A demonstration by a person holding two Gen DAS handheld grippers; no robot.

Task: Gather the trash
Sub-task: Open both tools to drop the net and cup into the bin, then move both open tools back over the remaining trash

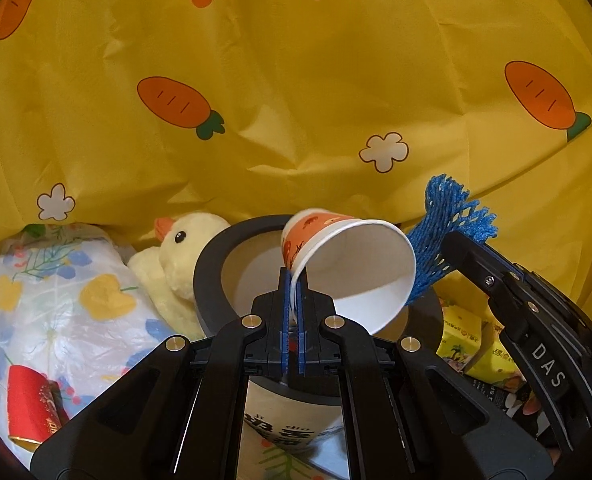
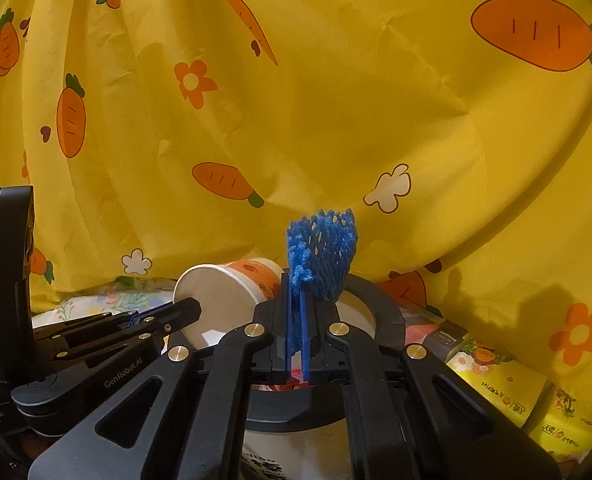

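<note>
An orange-and-white paper cup (image 1: 348, 276) hangs tilted, mouth toward the camera, with my left gripper (image 1: 294, 280) shut on its rim. It hovers over a bin with a black ring rim (image 1: 207, 276) and a white inside. A blue foam fruit net (image 2: 324, 256) sticks up from my right gripper (image 2: 296, 284), which is shut on it above the same bin rim (image 2: 394, 316). In the left wrist view the net (image 1: 452, 216) and right gripper (image 1: 456, 244) sit just right of the cup. The right wrist view shows the left gripper (image 2: 187, 308) at the cup (image 2: 231, 292).
A yellow curtain printed with carrots (image 1: 296, 80) hangs close behind the bin. Left of the bin lie a yellow duck plush (image 1: 179, 256), a floral plastic bag (image 1: 55, 300) and a red packet (image 1: 27, 404). Yellow tissue packs (image 2: 496, 380) sit on the right.
</note>
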